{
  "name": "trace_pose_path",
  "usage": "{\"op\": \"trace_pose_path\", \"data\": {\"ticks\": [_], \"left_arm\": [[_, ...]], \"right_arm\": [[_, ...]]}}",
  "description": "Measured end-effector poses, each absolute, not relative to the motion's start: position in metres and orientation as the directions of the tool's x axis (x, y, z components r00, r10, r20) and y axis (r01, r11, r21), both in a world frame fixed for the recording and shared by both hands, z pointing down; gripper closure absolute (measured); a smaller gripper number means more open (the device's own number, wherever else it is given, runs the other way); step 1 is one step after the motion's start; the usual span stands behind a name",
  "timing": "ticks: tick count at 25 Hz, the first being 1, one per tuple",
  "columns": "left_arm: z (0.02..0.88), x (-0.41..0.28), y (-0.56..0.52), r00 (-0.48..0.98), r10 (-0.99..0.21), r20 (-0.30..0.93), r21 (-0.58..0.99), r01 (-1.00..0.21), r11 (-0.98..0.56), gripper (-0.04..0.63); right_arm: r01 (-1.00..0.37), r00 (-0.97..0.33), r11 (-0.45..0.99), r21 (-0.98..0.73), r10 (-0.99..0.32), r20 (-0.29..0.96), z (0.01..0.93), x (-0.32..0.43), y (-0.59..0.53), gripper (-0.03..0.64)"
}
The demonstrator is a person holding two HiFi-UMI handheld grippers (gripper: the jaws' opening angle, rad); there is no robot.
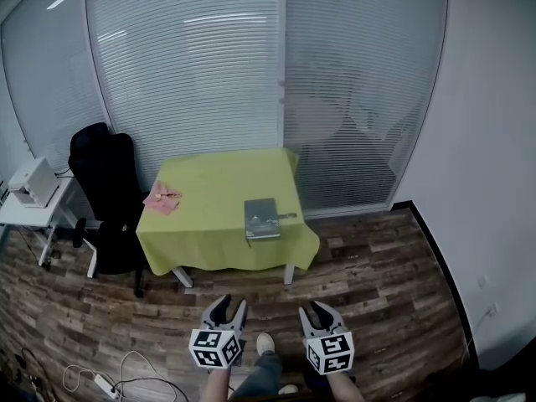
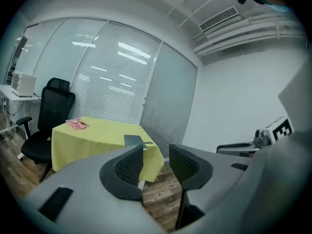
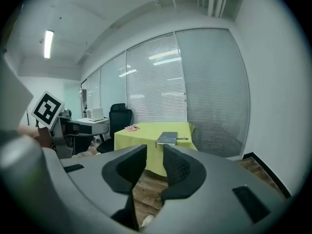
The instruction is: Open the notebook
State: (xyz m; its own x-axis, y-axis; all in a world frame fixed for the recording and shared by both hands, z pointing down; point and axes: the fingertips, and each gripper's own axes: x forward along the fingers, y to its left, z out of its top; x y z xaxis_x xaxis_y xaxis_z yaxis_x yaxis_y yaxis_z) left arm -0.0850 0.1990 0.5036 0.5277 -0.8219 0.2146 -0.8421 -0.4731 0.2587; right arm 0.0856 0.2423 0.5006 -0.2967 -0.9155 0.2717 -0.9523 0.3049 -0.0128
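Notebook (image 1: 262,219): grey cover, shut, lying flat at centre frame in the head view, near the front right edge of the table; well apart from both grippers.
Left gripper (image 1: 227,310): bottom edge, left of centre, held low and pointing toward the table; jaws spread, only floor seen through the gap.
Right gripper (image 1: 322,311): bottom edge, right of centre, alongside the left, same heading; jaws parted, nothing between them.
Floor (image 1: 377,275): dark wood planks; white power strip (image 1: 105,383) with cable at lower left.
Table (image 1: 209,182): yellow-green cloth draped on all sides; pink item (image 1: 162,198) at its left edge; small dark object (image 1: 287,216), possibly a pen, just beside the notebook.
Office chair (image 1: 105,174): black, left of the table.
Side desk (image 1: 25,212): white, far left, bearing a white device (image 1: 33,181).
Back wall: glass panels with closed blinds (image 1: 184,65), across the upper frame.
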Motion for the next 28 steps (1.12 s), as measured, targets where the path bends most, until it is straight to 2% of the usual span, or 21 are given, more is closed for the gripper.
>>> {"op": "trace_pose_path", "data": {"ticks": [7,14,21,28], "left_arm": [[0.525,-0.077,0.128,0.526,-0.812,0.253,0.274,-0.844,-0.461,0.42],[0.561,-0.06,0.022,0.539,-0.769,0.342,0.259,-0.841,-0.474,0.42],[0.598,-0.041,-0.056,0.575,-0.686,0.446,0.202,-0.812,-0.548,0.42],[0.624,-0.025,-0.104,0.615,-0.613,0.496,0.146,-0.755,-0.64,0.42]], "right_arm": [[-0.95,-0.301,0.313,-0.018,-0.898,0.321,0.52,0.095,0.175,0.511],[-0.955,-0.285,0.294,-0.042,-0.871,0.401,0.553,0.113,0.074,0.514],[-0.963,-0.256,0.266,-0.048,-0.843,0.473,0.575,0.119,-0.008,0.514],[-0.969,-0.221,0.245,-0.018,-0.834,0.506,0.584,0.121,-0.058,0.514]]}}
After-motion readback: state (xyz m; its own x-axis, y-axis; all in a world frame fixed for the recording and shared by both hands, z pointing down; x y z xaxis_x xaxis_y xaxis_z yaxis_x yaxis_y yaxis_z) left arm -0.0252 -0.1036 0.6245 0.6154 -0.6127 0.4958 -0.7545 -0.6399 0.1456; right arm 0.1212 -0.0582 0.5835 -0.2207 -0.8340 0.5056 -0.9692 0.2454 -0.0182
